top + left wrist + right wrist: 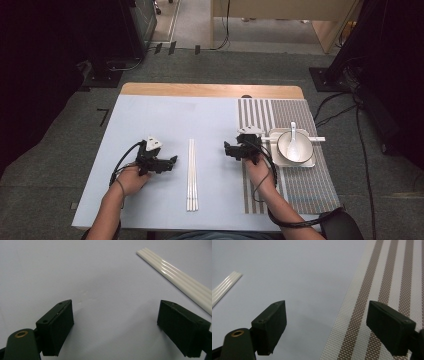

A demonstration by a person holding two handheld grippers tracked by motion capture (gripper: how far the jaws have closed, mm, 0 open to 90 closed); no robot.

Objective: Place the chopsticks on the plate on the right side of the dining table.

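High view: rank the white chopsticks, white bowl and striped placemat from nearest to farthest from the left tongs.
1. The bundle of long white chopsticks, just to the right of the left tongs on the pale blue mat.
2. The brown and white striped woven placemat, beyond the chopsticks, on the table's right part.
3. The round white ceramic bowl with a spoon in it, on a tray on that placemat, farthest right.
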